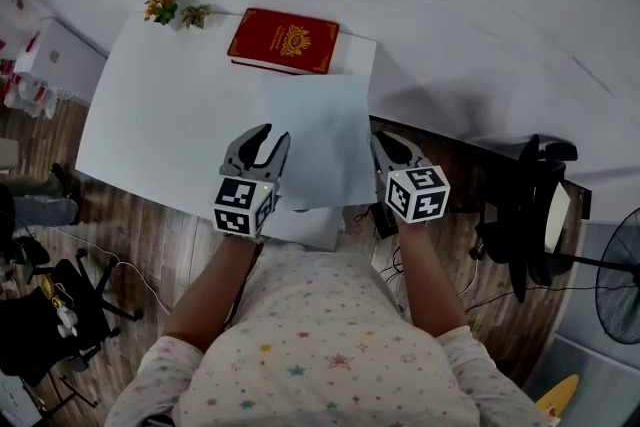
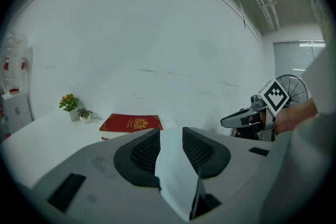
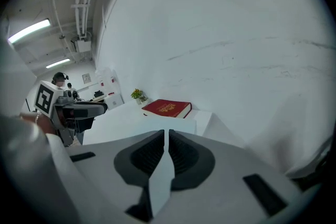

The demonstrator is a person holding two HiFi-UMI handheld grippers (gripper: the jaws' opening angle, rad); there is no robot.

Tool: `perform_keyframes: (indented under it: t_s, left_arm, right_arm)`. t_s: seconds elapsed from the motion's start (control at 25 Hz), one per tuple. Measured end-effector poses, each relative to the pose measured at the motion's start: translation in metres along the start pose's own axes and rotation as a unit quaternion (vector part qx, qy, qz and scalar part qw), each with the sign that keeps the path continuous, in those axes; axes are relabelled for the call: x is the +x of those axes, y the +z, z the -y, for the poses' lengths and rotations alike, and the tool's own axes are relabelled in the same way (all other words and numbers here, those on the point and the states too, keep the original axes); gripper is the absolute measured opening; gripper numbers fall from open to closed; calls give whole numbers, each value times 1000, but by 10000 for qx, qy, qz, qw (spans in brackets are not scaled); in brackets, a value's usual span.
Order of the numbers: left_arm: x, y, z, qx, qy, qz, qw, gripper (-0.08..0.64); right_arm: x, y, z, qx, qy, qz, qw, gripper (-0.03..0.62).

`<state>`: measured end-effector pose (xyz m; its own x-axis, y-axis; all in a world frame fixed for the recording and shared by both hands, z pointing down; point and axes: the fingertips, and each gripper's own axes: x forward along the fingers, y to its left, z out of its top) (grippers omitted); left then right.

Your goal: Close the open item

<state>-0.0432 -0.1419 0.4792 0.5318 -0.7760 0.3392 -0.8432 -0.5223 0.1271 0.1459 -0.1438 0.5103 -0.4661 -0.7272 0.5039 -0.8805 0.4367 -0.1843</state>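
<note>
Cover first: we see a thin, flat pale cover [image 1: 315, 140], bluish-white, rectangular and unmarked, held above the near part of the white table [image 1: 160, 115] and slanting across it. We cannot tell what it belongs to from here. On to the count: one pale cover, one red book [image 1: 284, 41] with a gold emblem lying shut at the table's far edge, two small potted plants [image 1: 160, 7] side by side at the far left corner, and two grippers. Now the grips. The left gripper [image 1: 268, 133] sits at the cover's left edge, and in the left gripper view the sheet fills the gap from pad to pad, so we call it pinched there, with the jaws partly apart. The right gripper [image 1: 383, 143] is at the cover's right edge, its jaws drawn nearly together with the thin sheet clamped edge-on between them. So the cover spans between both grippers, well short of the red book.
</note>
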Motion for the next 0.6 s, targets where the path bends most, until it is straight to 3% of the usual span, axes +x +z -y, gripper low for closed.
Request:
perform_keyframes:
  t_s: [0.28, 0.6]
  left_arm:
    - [-9, 24, 6, -26, -99, 351, 9993, 61]
    - [-19, 50, 11, 53, -99, 633, 9979, 40]
  right_arm:
    - [-14, 21, -8, -151, 5, 255, 9996, 8]
    - [-34, 57, -16, -438, -71, 744, 9962, 2]
